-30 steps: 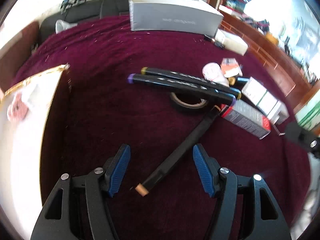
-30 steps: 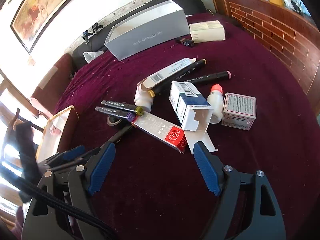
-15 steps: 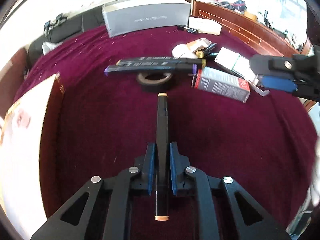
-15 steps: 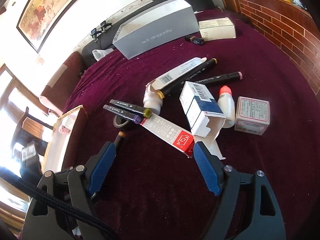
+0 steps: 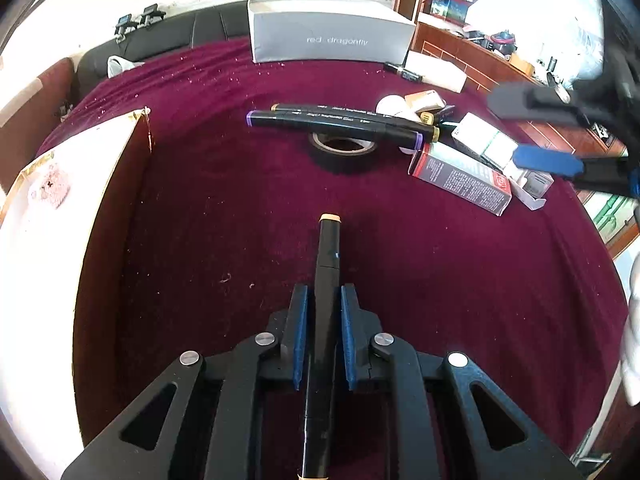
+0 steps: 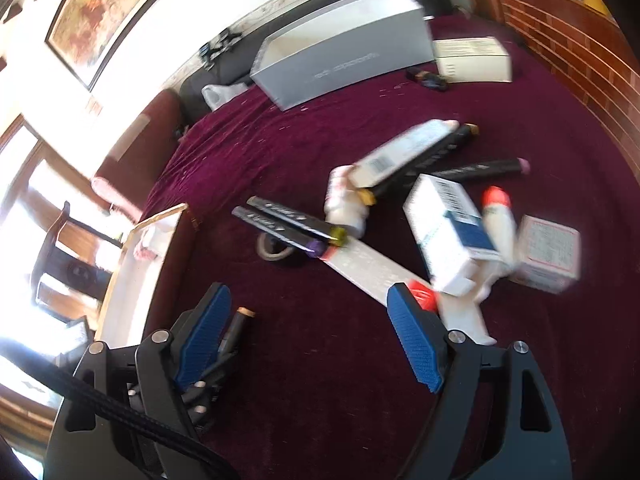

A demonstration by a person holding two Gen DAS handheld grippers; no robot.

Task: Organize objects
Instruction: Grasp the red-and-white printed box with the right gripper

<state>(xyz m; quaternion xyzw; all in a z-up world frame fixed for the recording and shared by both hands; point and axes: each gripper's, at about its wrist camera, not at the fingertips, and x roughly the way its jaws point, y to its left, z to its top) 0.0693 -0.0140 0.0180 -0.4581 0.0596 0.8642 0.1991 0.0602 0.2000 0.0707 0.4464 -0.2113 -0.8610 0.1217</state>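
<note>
On grey box (image 5: pixel 330 34) beyond markers (image 5: pixel 336 124): faint lettering "red dragonfly".

Left gripper (image 5: pixel 323 336), right gripper (image 6: pixel 310 338): black plastic frames, triangular cutouts, silver screws, ribbed blue pads (image 6: pixel 412 346); braided black cable (image 6: pixel 104 404) on right.

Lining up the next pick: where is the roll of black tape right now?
In the left wrist view the roll of black tape lies flat on the maroon cloth at centre, partly under the two black markers, left of the red-ended carton.
</note>
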